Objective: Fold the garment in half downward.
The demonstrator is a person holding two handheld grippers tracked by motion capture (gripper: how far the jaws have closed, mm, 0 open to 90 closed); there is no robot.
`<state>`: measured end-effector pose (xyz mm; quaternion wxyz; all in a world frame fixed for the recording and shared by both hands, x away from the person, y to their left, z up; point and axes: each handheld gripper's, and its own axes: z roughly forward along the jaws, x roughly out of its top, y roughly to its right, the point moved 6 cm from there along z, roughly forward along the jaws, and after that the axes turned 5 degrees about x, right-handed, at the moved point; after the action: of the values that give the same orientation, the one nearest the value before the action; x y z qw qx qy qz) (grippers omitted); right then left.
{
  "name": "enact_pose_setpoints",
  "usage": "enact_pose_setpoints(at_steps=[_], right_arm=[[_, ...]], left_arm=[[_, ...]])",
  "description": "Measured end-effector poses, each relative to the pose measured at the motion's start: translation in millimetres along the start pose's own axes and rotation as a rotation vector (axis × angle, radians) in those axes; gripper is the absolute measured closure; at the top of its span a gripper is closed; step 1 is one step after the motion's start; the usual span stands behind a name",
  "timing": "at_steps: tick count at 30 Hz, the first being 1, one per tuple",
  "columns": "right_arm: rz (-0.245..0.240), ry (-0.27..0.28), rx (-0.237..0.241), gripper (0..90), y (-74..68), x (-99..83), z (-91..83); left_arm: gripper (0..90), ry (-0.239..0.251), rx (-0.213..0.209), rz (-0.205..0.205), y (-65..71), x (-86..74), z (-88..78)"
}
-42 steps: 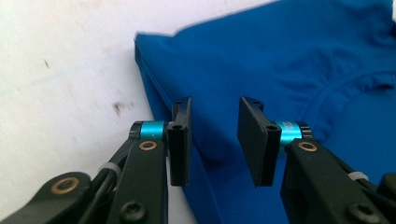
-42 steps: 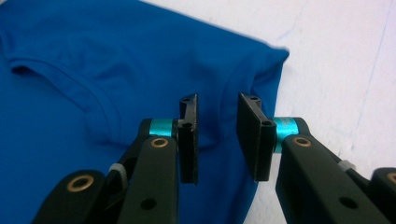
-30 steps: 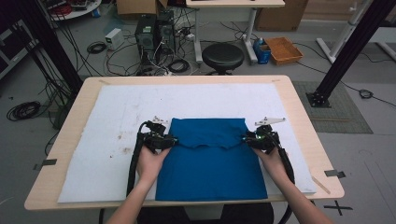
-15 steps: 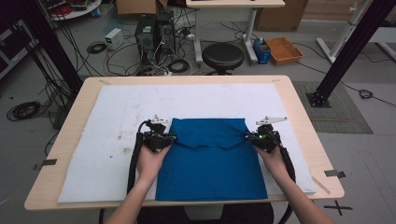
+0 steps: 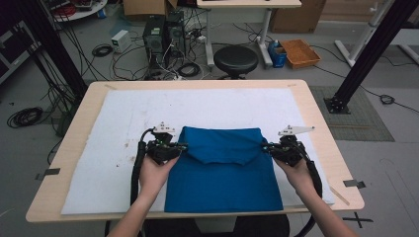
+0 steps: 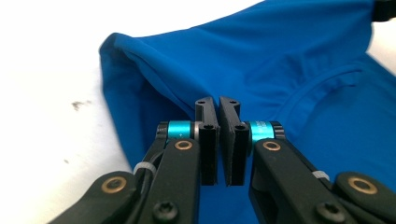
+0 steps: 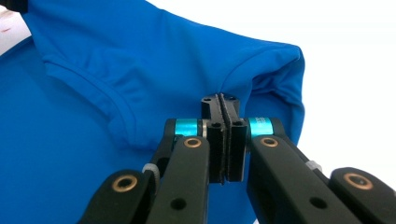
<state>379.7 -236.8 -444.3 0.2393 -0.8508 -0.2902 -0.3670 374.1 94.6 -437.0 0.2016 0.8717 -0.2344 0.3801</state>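
My high view looks forward and down over the tabletop (image 5: 316, 123); both gripper views sit close, facing along their jaws, sharing the blue shirt (image 5: 222, 168).

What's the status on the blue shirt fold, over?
Left gripper and right gripper both shut on the blue shirt, one at each side edge. Top part already folded over on the white mat. Nothing in the way.

Left gripper (image 6: 218, 105) and right gripper (image 7: 219, 100): black jaws, brass-coloured pivot rivets, cyan collars, white zip ties, black trailing cables. Grey triangular top plates. Forearms seemingly bare.
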Motion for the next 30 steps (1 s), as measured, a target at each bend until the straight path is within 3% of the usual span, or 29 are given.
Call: enact_pose_setpoints(at_steps=[11, 23, 30], right_arm=[[-0.050, 0.006, 0.024, 89.9, -22.5, -13.0, -29.9], [-0.112, -0.009, 0.047, 89.9, -54.8, -40.4, -57.5], [-0.143, -0.030, 0.055, 89.9, -71.4, -61.2, -67.2]], left_arm=[[86.1, -0.003, -0.062, 0.061, 27.4, -10.9, -28.5], [86.1, -0.040, -0.100, 0.111, 53.4, -42.4, -54.3], [86.1, -0.060, -0.129, 0.120, 63.7, -58.6, -61.7]])
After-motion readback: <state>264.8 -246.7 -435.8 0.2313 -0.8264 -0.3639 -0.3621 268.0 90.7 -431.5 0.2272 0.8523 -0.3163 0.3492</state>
